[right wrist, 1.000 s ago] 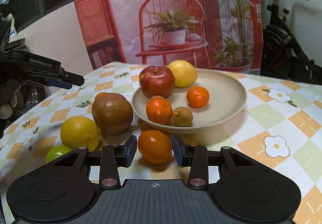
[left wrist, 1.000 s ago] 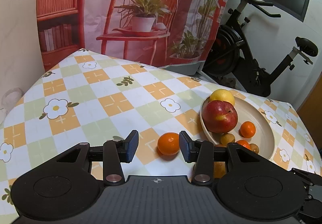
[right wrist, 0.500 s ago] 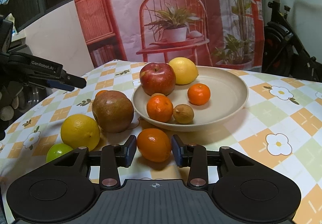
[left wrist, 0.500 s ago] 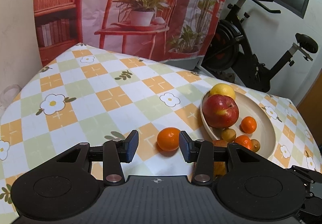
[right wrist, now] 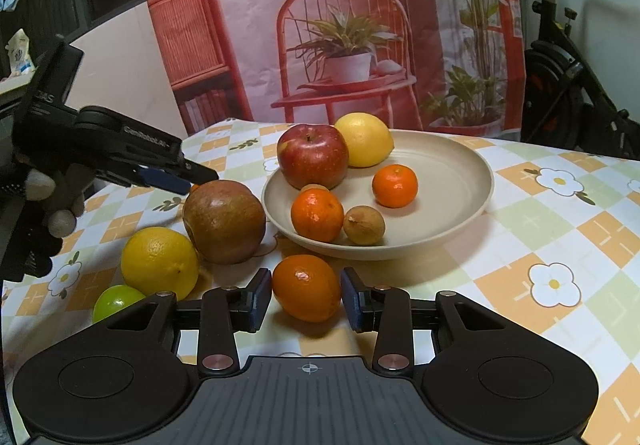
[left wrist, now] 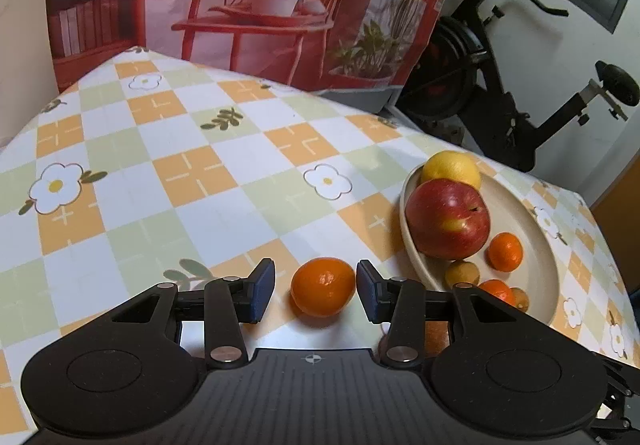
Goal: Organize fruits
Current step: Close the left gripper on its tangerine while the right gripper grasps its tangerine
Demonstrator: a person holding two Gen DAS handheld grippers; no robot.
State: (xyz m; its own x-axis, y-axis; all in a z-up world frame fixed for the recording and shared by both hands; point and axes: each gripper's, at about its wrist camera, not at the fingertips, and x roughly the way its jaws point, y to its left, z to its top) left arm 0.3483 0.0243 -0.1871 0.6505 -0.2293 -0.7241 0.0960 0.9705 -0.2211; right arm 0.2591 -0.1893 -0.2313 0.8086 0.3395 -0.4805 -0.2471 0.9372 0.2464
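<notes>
Both grippers sit just beside the beige plate (right wrist: 472, 165). Left gripper (left wrist: 316, 291) loosely brackets a mandarin (left wrist: 323, 286), pads not touching. Right gripper (right wrist: 306, 299) is snug around an orange (right wrist: 306, 287), can't tell if it's pinching

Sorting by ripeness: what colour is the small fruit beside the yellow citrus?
Green, seen best in the right wrist view.

The left gripper (left wrist: 315, 295) has dropped in on a small orange (left wrist: 323, 286) — now between its jaws, not ahead of them — while the right gripper (right wrist: 306, 299) has narrowed slightly around another orange (right wrist: 307, 287).
</notes>
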